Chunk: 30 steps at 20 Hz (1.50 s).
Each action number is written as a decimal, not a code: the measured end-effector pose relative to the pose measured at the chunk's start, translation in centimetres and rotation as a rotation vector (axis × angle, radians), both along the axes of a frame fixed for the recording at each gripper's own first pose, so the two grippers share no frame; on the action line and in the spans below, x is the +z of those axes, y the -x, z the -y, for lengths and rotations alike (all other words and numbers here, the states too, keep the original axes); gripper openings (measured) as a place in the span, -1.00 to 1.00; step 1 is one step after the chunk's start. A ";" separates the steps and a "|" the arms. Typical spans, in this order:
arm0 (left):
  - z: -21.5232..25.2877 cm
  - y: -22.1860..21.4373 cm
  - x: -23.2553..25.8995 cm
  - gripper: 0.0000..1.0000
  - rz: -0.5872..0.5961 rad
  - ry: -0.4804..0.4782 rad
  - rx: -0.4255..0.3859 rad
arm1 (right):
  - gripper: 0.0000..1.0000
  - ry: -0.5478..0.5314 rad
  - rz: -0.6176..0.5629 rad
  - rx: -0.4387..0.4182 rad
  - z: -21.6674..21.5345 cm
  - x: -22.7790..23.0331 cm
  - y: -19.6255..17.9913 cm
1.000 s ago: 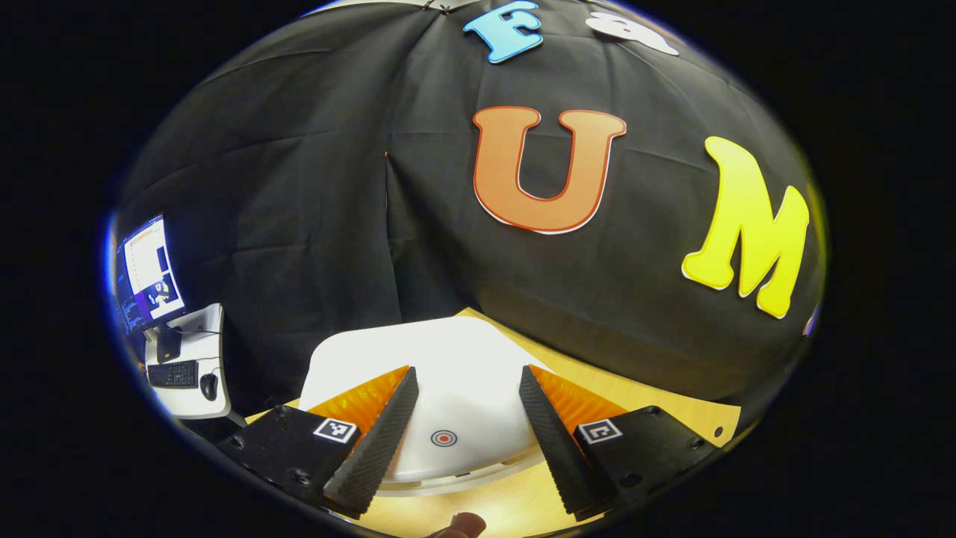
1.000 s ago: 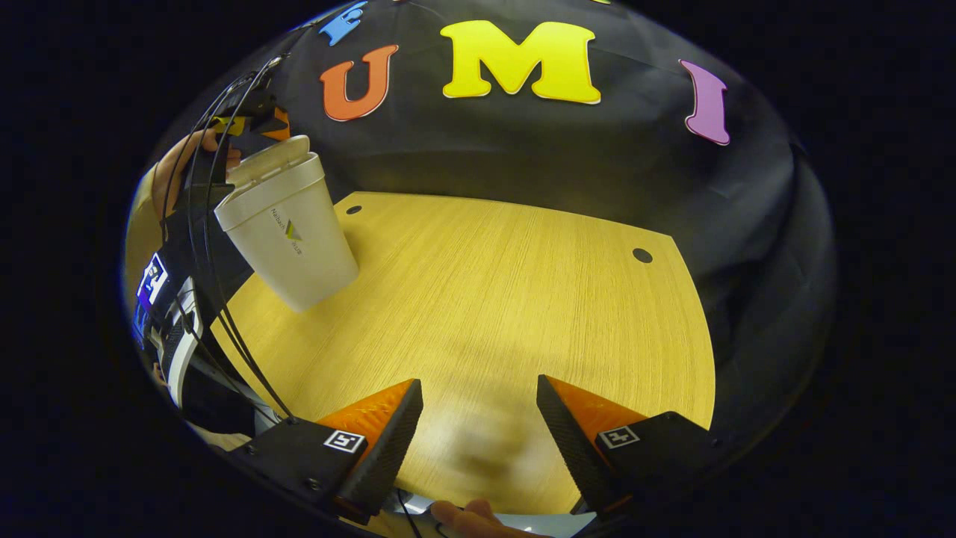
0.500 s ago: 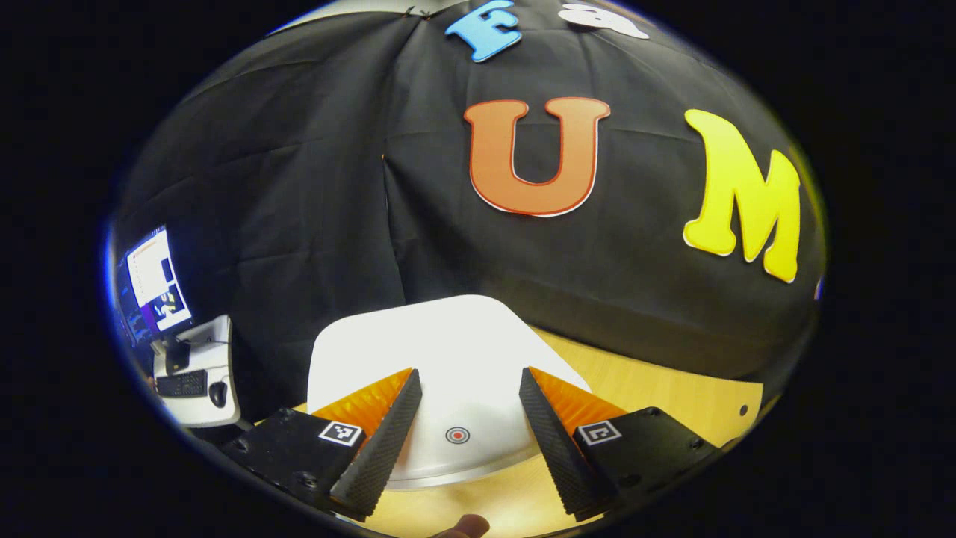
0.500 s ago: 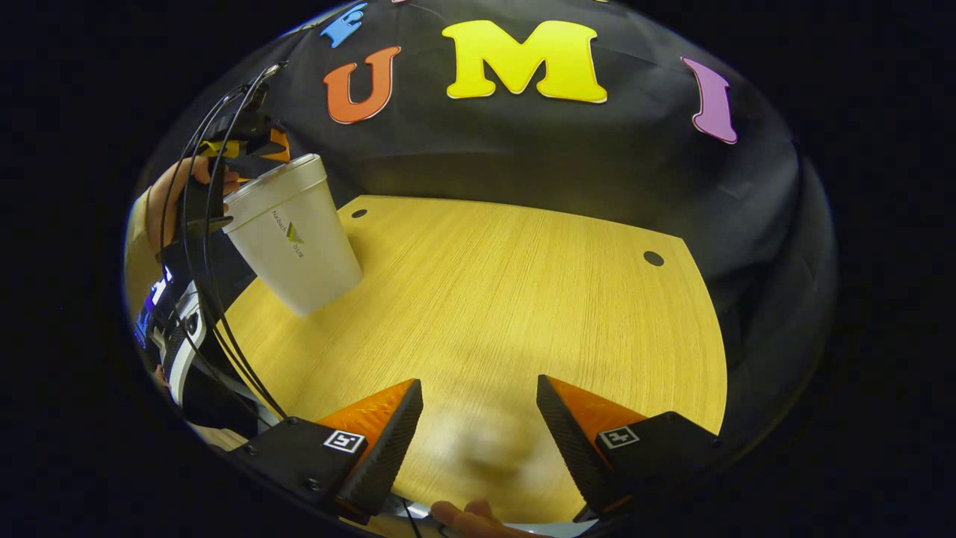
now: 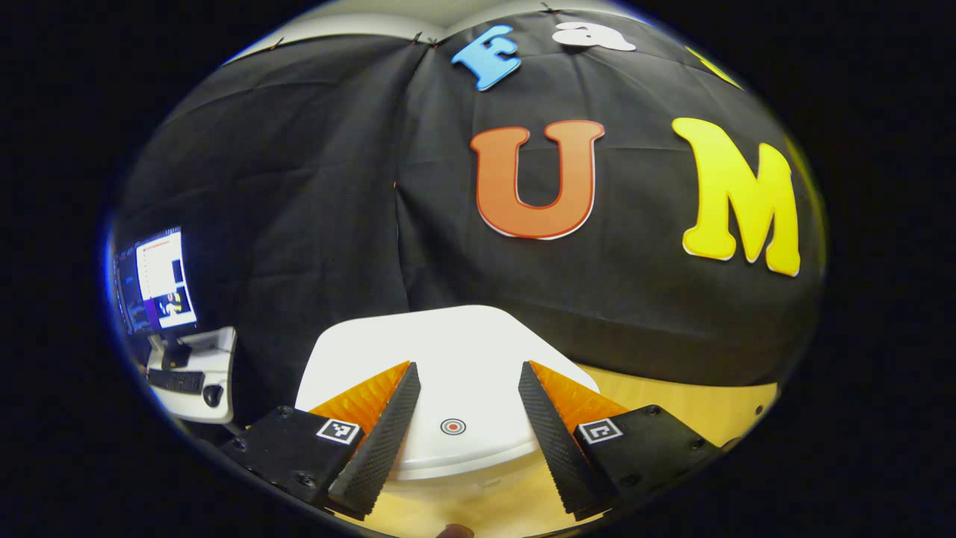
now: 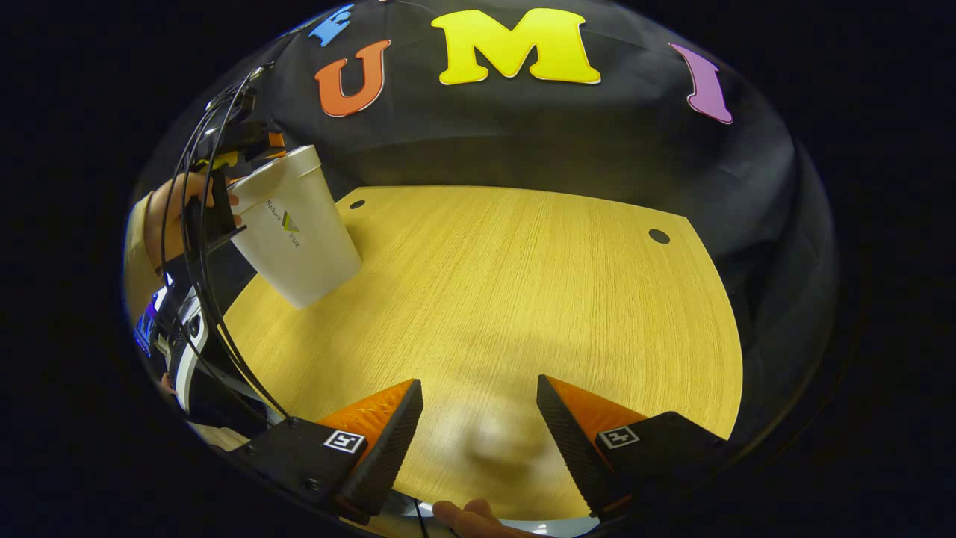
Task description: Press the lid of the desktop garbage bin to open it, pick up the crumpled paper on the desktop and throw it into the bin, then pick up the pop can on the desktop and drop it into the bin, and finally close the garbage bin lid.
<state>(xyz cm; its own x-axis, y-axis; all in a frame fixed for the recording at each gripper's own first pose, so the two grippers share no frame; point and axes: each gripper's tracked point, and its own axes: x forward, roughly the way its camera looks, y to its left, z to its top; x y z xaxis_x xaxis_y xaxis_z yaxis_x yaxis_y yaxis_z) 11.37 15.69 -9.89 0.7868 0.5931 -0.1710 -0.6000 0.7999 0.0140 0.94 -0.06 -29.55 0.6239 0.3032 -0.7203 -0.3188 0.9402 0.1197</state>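
The white desktop bin (image 6: 299, 232) stands at the table's far left corner with its lid (image 6: 272, 166) down flat. In the left gripper view the lid (image 5: 463, 351) lies right under me, a small red ring mark (image 5: 452, 426) near its front edge. My left gripper (image 5: 467, 373) is open just above the lid, its fingers astride the mark; whether they touch is unclear. The right gripper view also shows that left gripper (image 6: 243, 142) over the bin, held by a hand (image 6: 168, 224). My right gripper (image 6: 478, 387) is open over the bare wooden table (image 6: 523, 299), holding nothing.
A small white side desk (image 5: 198, 366) with a monitor (image 5: 157, 280) and keyboard stands beyond the table's left edge. Black cables (image 6: 202, 254) hang beside the bin. Two round holes (image 6: 659, 236) mark the table's far corners, with the booth's cloth wall behind.
The bin lid, raised a second ago, has come down shut under my left gripper. The left gripper has since tilted slightly upward. My right gripper has barely moved.
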 end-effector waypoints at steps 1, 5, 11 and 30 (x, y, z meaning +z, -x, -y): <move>0.2 0.0 0.0 0.81 0.031 -0.012 -0.008 | 0.94 0.006 0.000 0.000 0.1 -0.1 0.0; 0.1 -0.1 0.4 0.80 0.067 -0.058 -0.038 | 0.94 0.021 0.013 -0.014 0.4 0.6 -0.1; -0.1 0.3 1.6 0.91 0.028 -0.108 -0.106 | 0.94 0.010 0.025 -0.040 0.1 2.5 -0.6; 10.2 13.5 5.4 0.92 0.083 0.059 -0.494 | 0.94 -0.039 0.472 -0.194 -2.5 20.0 -2.5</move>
<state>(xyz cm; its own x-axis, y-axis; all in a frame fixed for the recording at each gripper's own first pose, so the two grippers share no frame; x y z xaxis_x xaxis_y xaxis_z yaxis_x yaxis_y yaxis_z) -2.08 5.45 -4.45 0.9835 0.1372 -0.1179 -0.1463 0.9866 -0.0717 3.43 2.41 -9.53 0.9260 0.1701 -0.3370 -0.1661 0.9853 0.0408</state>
